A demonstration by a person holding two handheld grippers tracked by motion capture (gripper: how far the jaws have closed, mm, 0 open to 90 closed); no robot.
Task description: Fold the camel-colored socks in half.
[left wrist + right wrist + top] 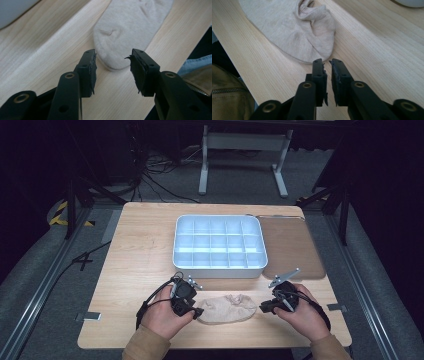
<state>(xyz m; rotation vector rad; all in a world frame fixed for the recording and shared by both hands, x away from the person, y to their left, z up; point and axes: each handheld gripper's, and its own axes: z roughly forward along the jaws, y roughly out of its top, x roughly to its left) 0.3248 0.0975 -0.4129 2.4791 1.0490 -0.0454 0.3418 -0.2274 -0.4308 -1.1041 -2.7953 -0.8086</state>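
A beige sock lies flat on the table, near its front edge, between the two grippers. The left gripper has its jaws spread, with the sock's toe end just ahead of the gap, untouched. The right gripper is nearly clenched on nothing, its tips just short of the sock's heel. A white tray sits behind.

A light wood tabletop fills mid-frame on grey floor. Beyond it, a white stand and black cables sit in darkness
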